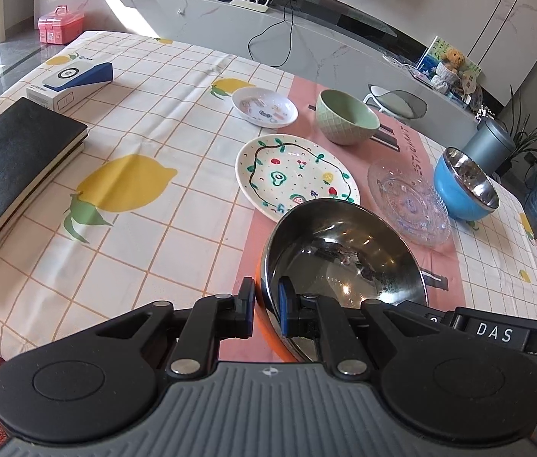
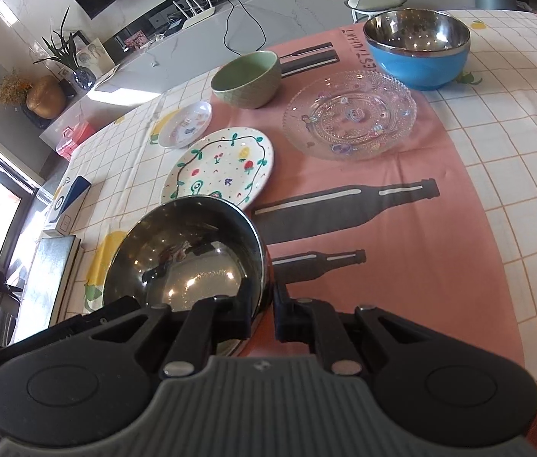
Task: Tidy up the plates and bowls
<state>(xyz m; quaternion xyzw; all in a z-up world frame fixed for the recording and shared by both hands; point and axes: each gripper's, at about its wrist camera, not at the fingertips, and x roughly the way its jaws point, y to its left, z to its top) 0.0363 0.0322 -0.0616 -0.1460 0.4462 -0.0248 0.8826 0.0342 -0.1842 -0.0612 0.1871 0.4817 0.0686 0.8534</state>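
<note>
Steel bowl (image 1: 344,262) with orange outside pinched at opposite rims by left gripper (image 1: 266,306) and right gripper (image 2: 262,310), held low at table's near edge beside painted plate (image 1: 297,175); likely carrying step, next calling for nesting with blue bowl (image 2: 418,47).

This is somebody's home, a living and dining room in one. The tabletop (image 1: 146,122) wears a lemon-print checked cloth with a pink restaurant-themed mat (image 2: 401,228) over it. Ahead of the gripper runs a long marble-look media bench (image 1: 306,38) carrying a white router (image 1: 251,0) (four aerials up), trailing cables and a teddy bear (image 1: 453,59). A gold vase (image 2: 45,101), potted plants (image 2: 64,47), a pink storage box (image 1: 61,24) and a tall window to the far left complete it.
</note>
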